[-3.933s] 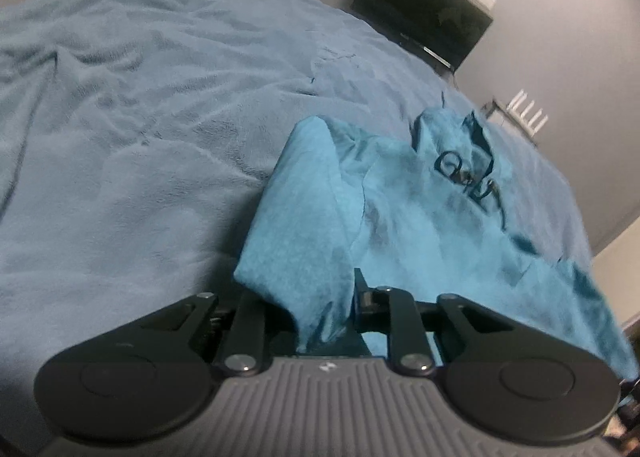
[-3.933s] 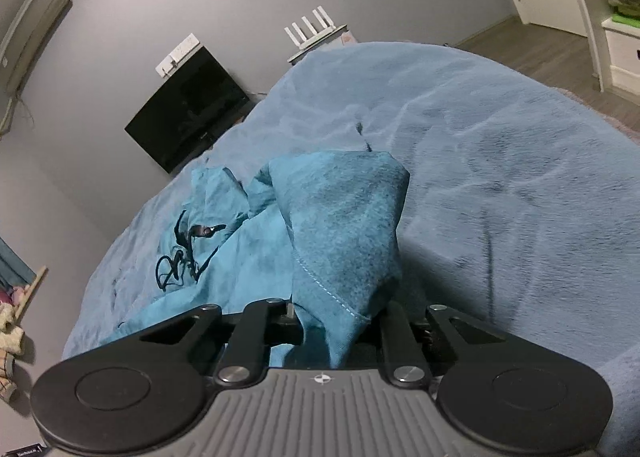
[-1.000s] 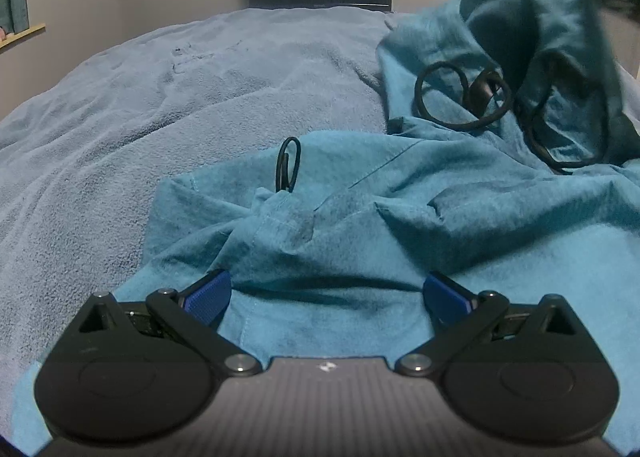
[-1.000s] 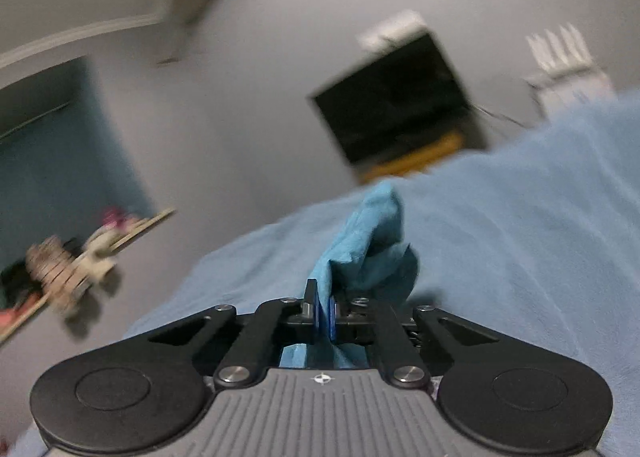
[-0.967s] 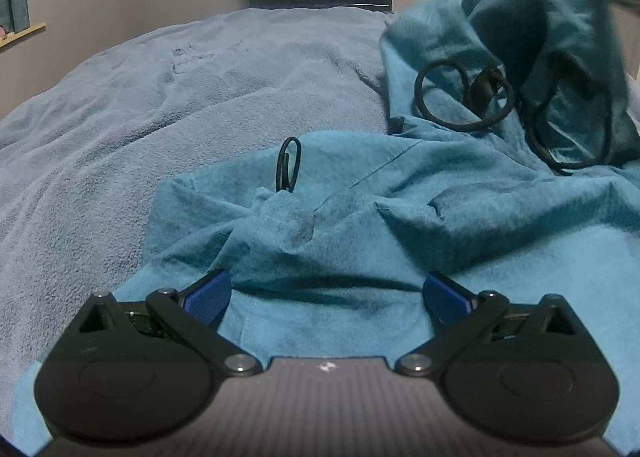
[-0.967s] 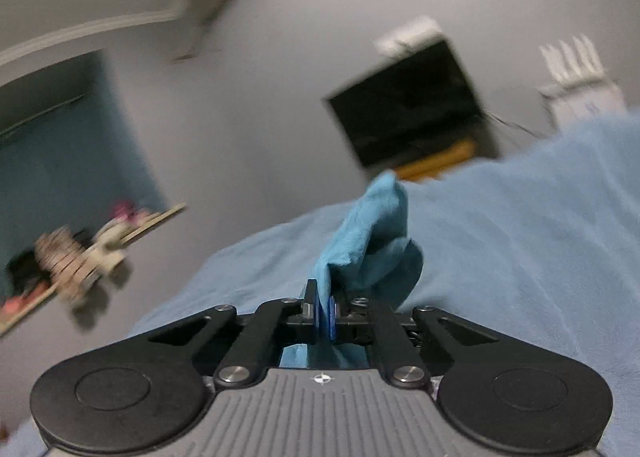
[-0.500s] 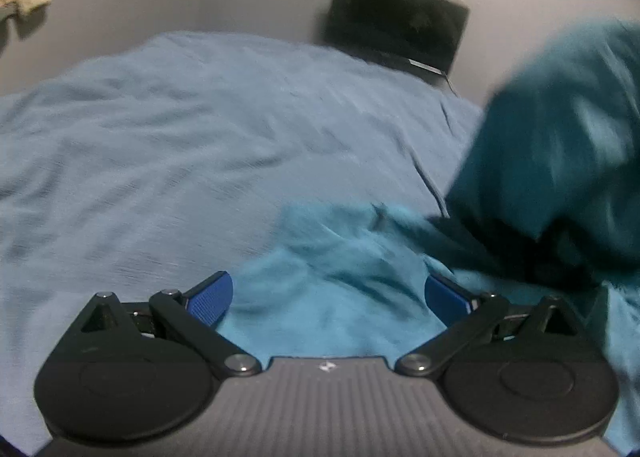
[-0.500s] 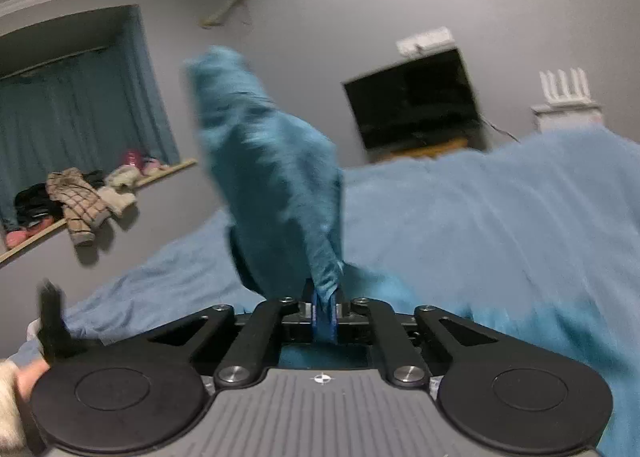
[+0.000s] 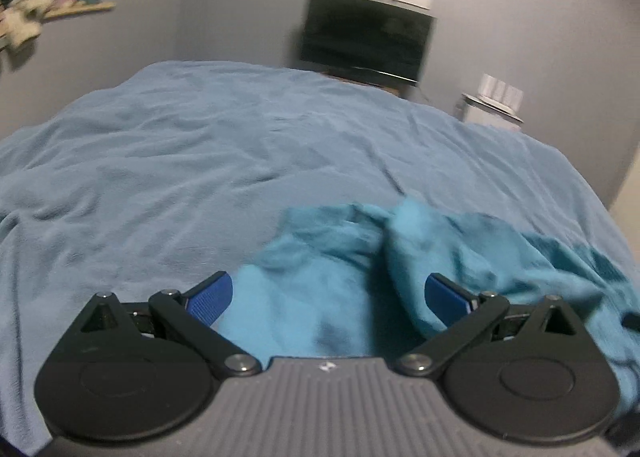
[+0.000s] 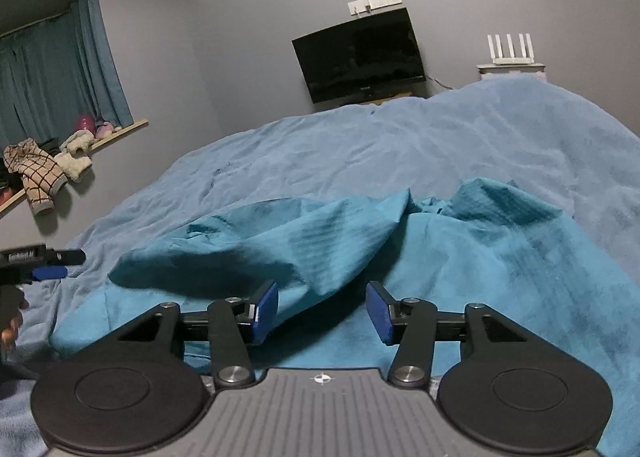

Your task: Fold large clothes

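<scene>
Blue bed blanket point(image 10: 360, 153) filled both views. On it your teal garment point(image 10: 500, 265) lay rumpled, one fold point(image 10: 280, 241) draped across the middle. Your right gripper point(image 10: 322, 313) hung just above the cloth, jaws opening, fabric beneath the gap but no pad pressing it. Your left gripper point(image 9: 327, 297) stood wide, the garment point(image 9: 340, 289) lying beyond and between its blue pads point(image 9: 210, 297), nothing gripped.
</scene>
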The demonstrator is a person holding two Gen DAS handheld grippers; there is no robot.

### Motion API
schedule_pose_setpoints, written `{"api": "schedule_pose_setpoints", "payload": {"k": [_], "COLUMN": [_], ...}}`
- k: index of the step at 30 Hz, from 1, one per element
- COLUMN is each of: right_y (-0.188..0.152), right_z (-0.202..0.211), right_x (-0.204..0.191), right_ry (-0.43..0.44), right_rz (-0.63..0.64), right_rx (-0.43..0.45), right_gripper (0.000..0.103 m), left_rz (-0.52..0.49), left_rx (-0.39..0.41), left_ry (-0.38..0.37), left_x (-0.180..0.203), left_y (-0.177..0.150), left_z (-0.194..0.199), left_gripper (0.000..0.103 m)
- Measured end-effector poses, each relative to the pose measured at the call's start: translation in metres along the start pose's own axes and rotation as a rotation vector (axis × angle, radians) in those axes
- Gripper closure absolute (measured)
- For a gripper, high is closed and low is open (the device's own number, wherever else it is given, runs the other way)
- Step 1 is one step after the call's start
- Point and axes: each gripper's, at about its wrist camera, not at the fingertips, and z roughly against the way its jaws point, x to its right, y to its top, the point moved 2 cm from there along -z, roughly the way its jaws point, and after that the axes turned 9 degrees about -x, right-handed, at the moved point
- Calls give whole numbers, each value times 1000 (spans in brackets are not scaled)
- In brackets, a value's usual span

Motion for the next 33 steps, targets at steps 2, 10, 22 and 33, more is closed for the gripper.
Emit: {"api": "schedule_pose_setpoints", "payload": {"k": [2,10,22,33], "right_y": [9,18,31,63], "right_z": [-6,-55,-48,-10], "right_x": [-4,-15,-3,-45], "right_ry": [23,216,128,-48], "right_rz": [-15,-115,-19,153], "right_rx": [6,-113,-28,184], "right_gripper": [47,30,85,51], "left_rz": [-63,-123,-134,-200], "left_rx": [20,15,23,127], "left_ry": [-25,-92,-177,-232], "left_x": [17,41,57,87], "left_y": [-3,-8,-2,23], "left_z": [0,-17,-23,-20], "left_gripper": [0,0,0,0]}}
